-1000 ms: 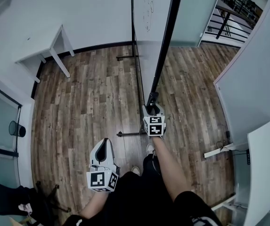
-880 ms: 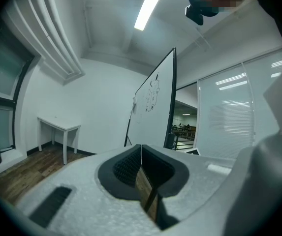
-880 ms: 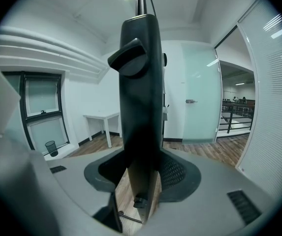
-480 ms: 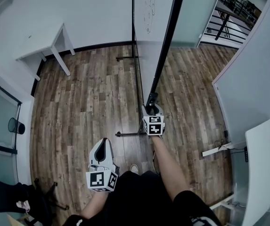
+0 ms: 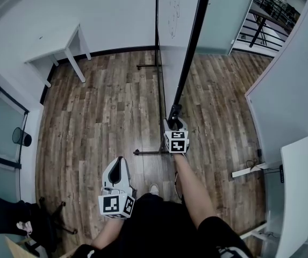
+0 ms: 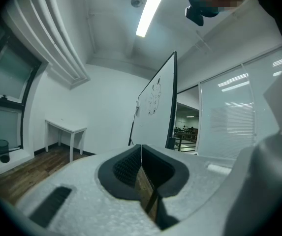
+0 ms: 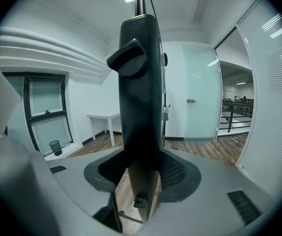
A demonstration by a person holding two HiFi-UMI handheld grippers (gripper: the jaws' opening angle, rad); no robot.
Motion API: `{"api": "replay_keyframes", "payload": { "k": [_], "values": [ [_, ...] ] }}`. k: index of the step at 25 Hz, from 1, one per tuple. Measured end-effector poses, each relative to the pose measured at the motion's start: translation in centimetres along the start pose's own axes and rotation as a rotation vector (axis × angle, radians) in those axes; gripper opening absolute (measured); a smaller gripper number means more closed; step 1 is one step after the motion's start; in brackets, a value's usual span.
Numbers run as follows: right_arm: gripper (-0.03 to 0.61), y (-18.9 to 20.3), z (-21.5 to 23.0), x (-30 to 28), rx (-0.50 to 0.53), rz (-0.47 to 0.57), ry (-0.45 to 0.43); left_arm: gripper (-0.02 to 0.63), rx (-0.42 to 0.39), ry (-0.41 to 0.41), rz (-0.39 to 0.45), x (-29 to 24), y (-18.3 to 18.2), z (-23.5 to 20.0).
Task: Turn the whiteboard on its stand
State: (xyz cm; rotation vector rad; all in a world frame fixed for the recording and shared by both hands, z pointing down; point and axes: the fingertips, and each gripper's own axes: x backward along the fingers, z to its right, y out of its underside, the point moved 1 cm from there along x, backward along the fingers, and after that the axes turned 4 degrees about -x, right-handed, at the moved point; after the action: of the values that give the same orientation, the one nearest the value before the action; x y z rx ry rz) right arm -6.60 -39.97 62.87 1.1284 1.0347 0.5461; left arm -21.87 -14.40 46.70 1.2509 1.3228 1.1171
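The right claw (image 5: 174, 121) is clamped on the black side frame of the whiteboard (image 5: 173, 31), and the gap between its pads is filled by that frame in the right gripper view. The left claw (image 5: 117, 164) is held shut with nothing in it, lower left and well apart from the board. The whiteboard is seen nearly edge-on, upright on its stand (image 5: 147, 152), whose feet are set on the wood floor (image 5: 100, 106).

We're in an office room here: rolling whiteboard (image 5: 174, 15), 1 plain white desk (image 5: 54, 39), frosted glass door (image 5: 221, 20), plank floor (image 5: 105, 117), and what looks like a wastebasket (image 5: 20, 137).
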Motion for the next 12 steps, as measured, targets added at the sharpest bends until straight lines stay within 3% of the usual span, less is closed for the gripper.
{"api": "replay_keyframes", "payload": {
  "k": [12],
  "values": [
    [0.192, 2.6, -2.4, 5.2, 0.009, -0.006, -0.024, 0.02, 0.014, -0.028, 0.017, 6.2, 0.2, 2.3]
  ]
}}
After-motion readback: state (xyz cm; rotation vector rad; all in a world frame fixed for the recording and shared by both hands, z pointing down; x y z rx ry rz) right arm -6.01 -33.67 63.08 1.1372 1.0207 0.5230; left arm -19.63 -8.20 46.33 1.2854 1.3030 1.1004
